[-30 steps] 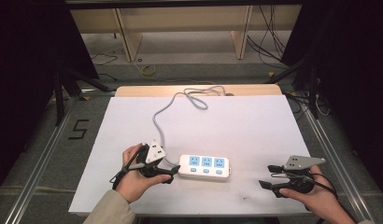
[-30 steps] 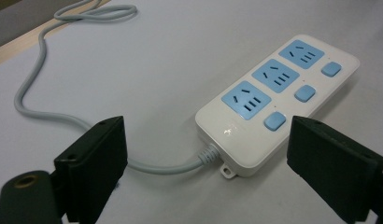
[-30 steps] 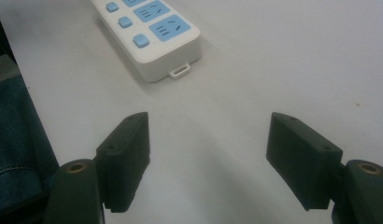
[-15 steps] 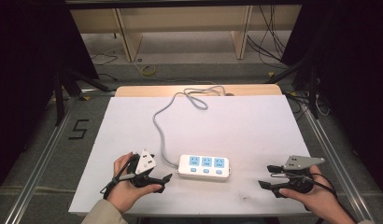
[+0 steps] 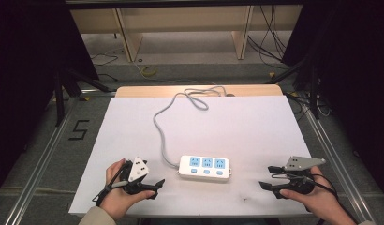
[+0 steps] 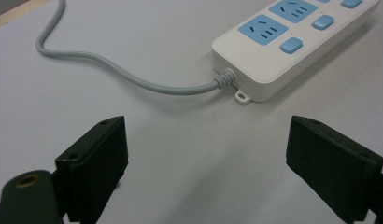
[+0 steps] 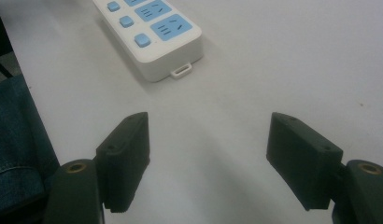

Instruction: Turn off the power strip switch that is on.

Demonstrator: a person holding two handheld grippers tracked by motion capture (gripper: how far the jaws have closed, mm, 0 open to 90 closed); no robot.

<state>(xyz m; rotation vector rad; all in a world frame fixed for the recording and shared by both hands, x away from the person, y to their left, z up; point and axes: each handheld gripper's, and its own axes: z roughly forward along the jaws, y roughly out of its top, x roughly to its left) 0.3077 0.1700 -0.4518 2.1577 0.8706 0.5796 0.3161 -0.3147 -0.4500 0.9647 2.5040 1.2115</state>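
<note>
White and matte, the worktop (image 5: 255, 126) carries a white plastic power strip (image 5: 204, 168) near its front edge, lying between the left gripper (image 5: 152, 185) and the right gripper (image 5: 269, 178), apart from both. A grey cable (image 5: 164, 119) curls from it toward the far edge.

From the left gripper view, the black fingers (image 6: 94, 163) stand wide and empty; the rounded power strip (image 6: 292, 42), with blue sockets and buttons, lies ahead to the right, untouched.

From the right gripper view, the fingers (image 7: 124, 156) are spread wide, the power strip (image 7: 154, 35) ahead to the left, blue denim (image 7: 14, 140) beside them.
</note>
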